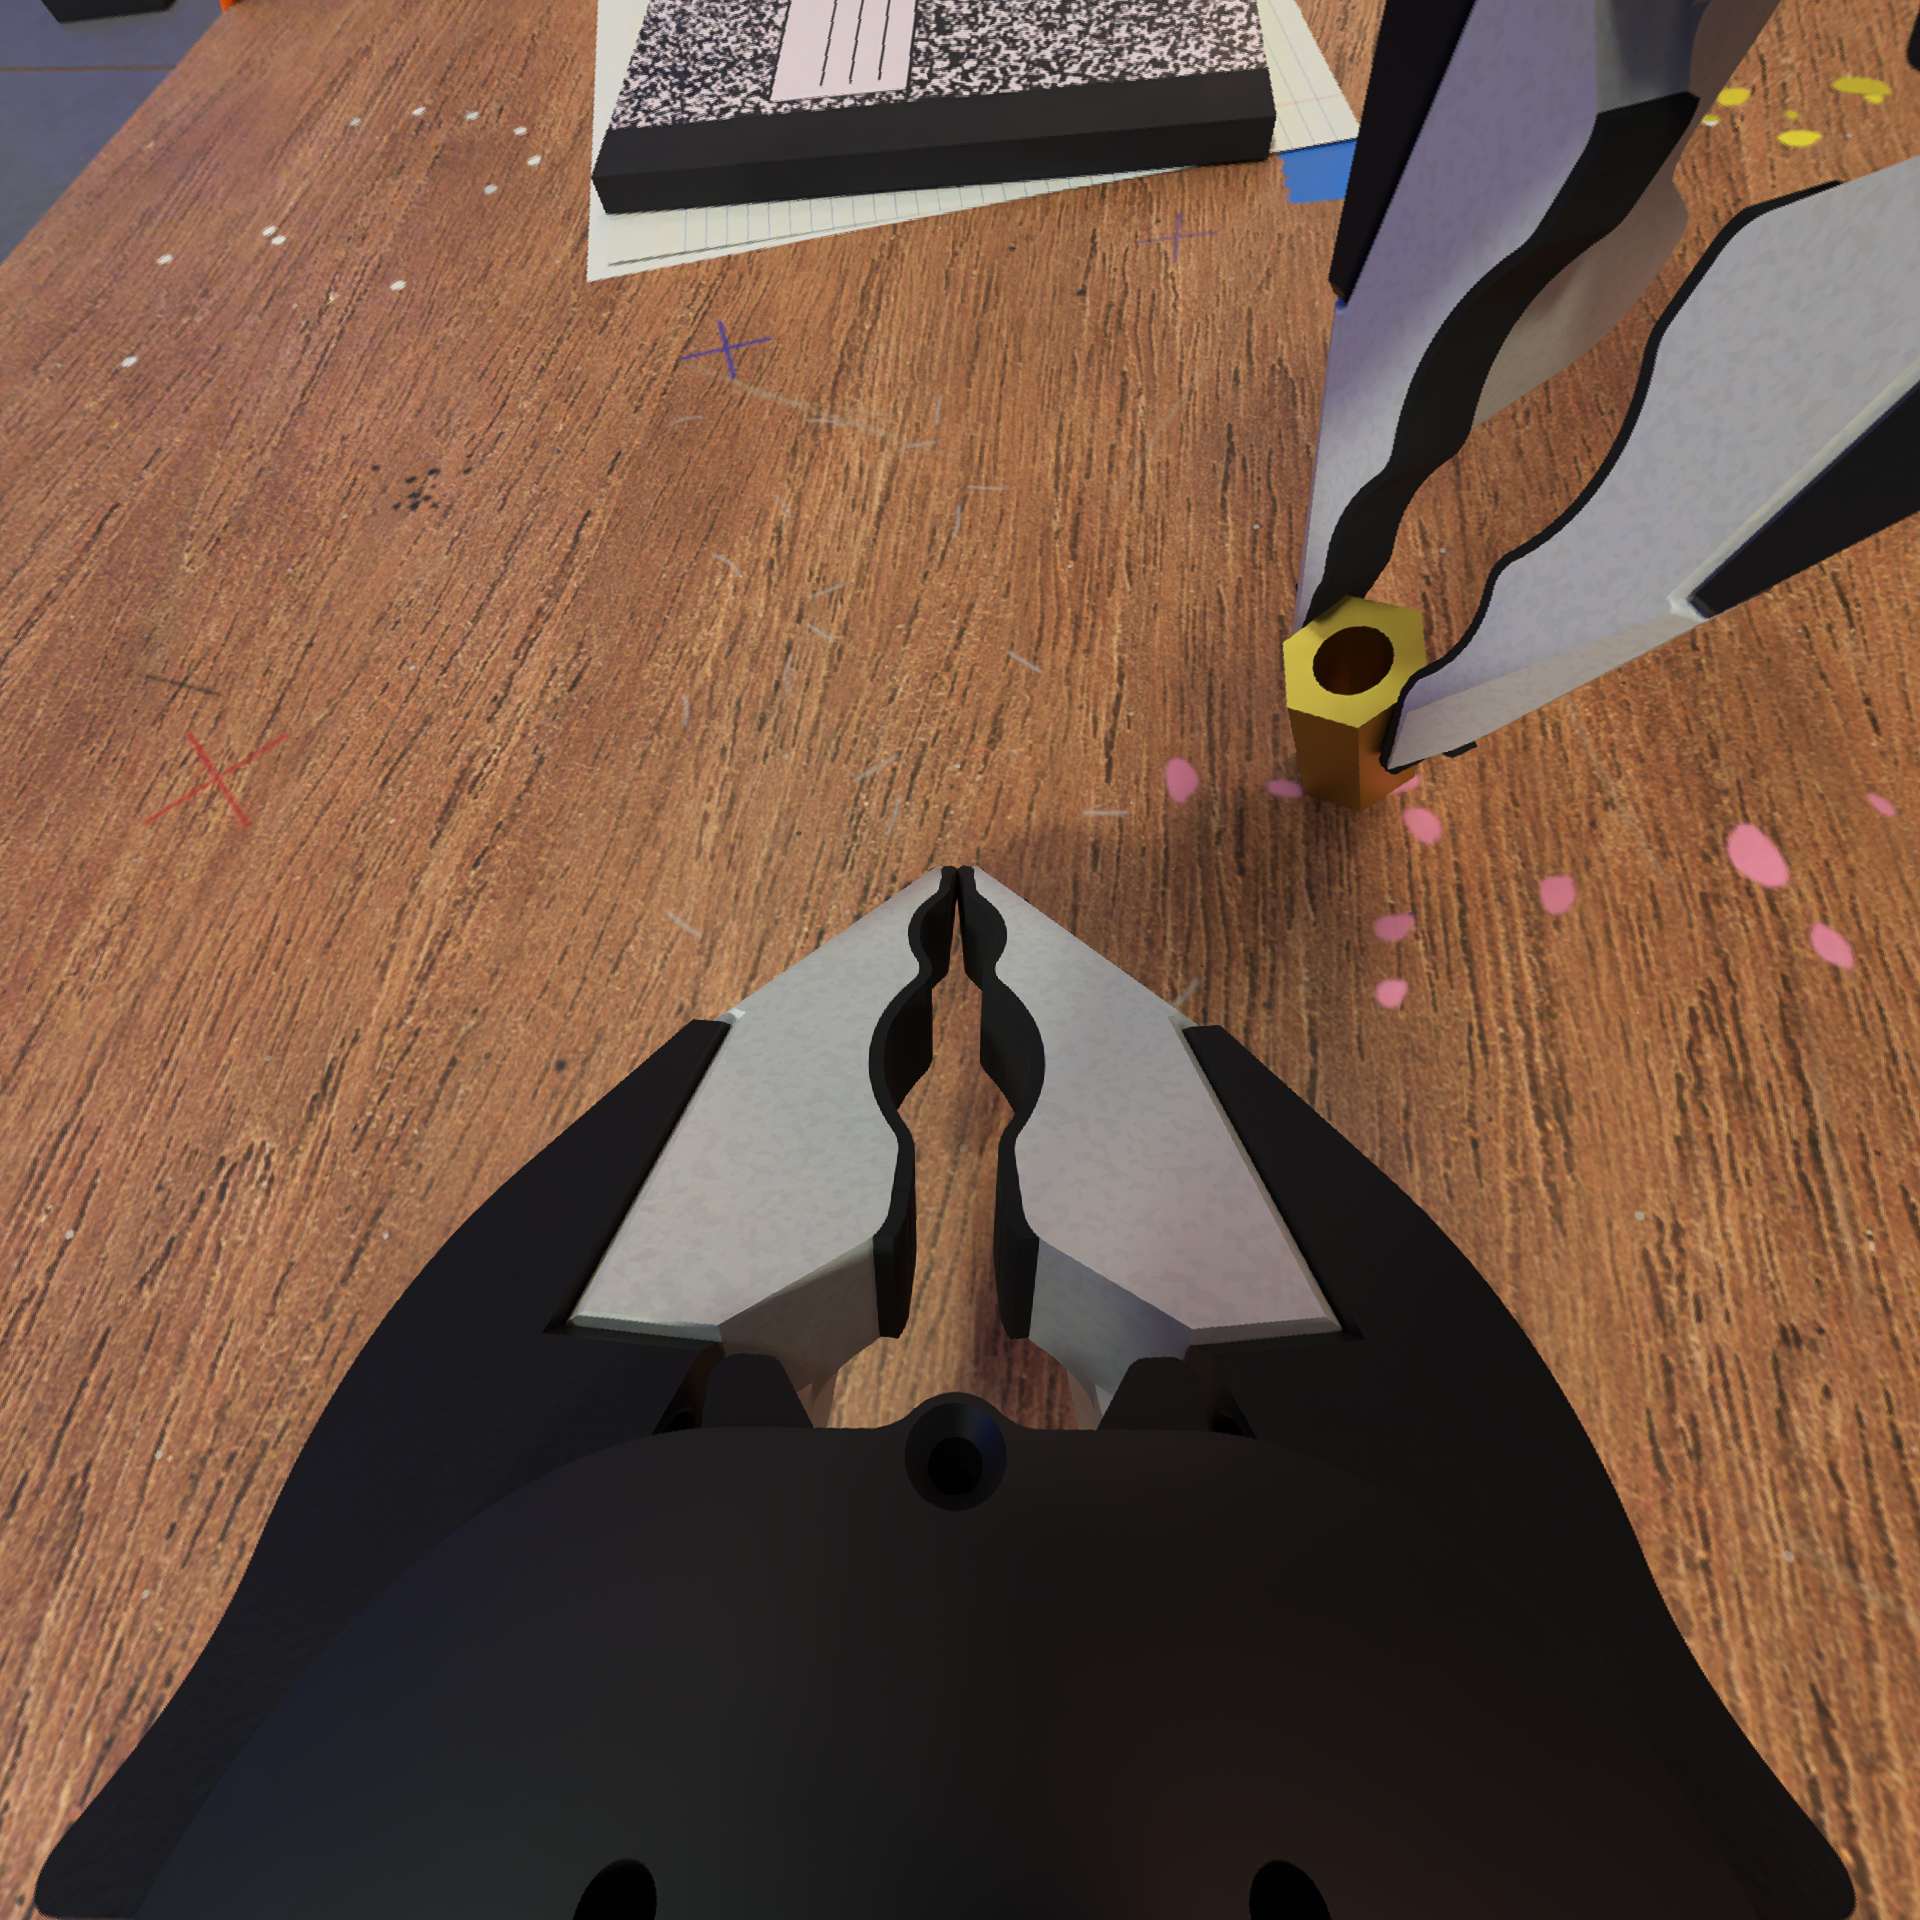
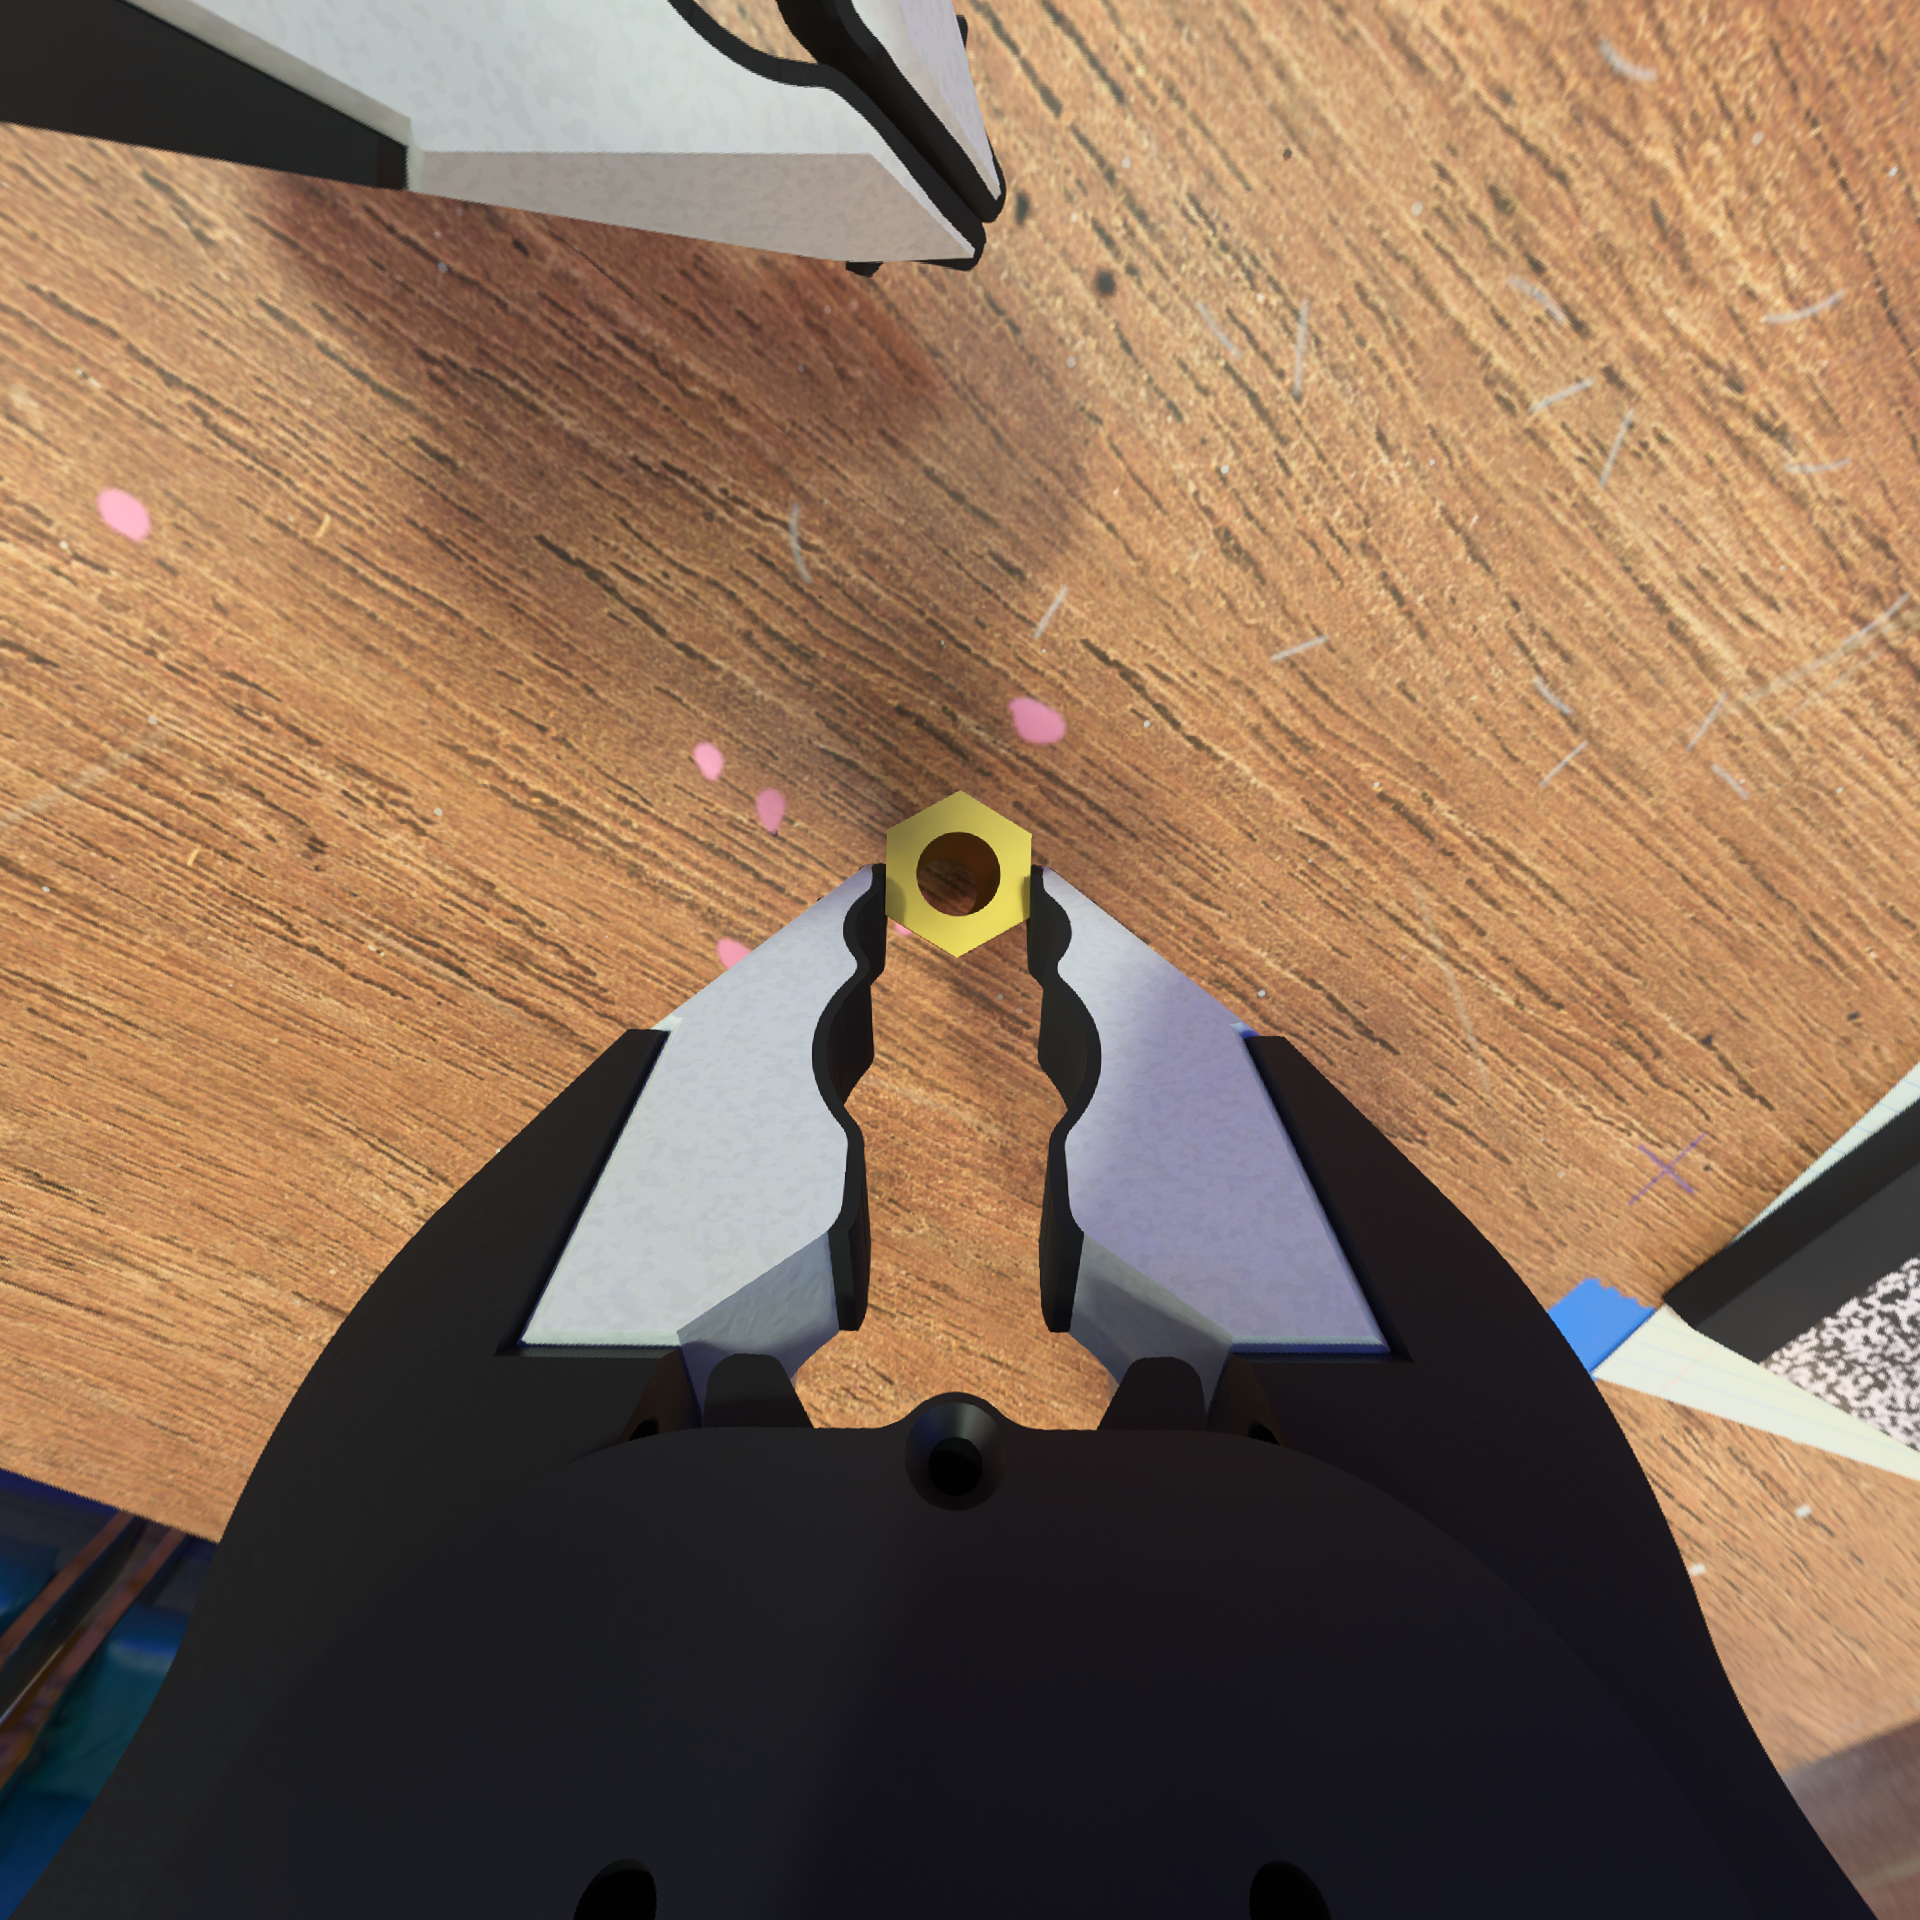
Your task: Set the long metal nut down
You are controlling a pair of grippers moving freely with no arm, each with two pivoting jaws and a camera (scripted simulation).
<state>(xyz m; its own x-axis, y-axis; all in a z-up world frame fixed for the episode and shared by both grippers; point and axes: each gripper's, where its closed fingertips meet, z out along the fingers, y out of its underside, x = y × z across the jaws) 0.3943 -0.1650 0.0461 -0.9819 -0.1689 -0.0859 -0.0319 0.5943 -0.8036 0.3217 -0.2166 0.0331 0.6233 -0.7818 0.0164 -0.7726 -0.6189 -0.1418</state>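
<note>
The long metal nut (image 1: 1338, 750) is a brass-coloured hex sleeve that stands upright with its bore facing up. My right gripper (image 2: 957, 891) is shut on the nut (image 2: 957, 823), its fingertips pressing on two opposite flats near the top. In the left wrist view the right gripper (image 1: 1369, 665) comes down from the upper right. The nut's lower end is at the wooden table (image 1: 520, 623); I cannot tell whether it touches. My left gripper (image 1: 957, 875) is shut and empty, low over the table, left of and nearer than the nut. It also shows in the right wrist view (image 2: 971, 234).
A speckled black-and-white notebook (image 1: 935, 94) lies on sheets of paper at the far side, with a scrap of blue tape (image 1: 1317, 171) next to it. Pink paint specks (image 1: 1756, 857) dot the wood around the nut. The table's edge (image 2: 94, 1501) runs near the right gripper's base.
</note>
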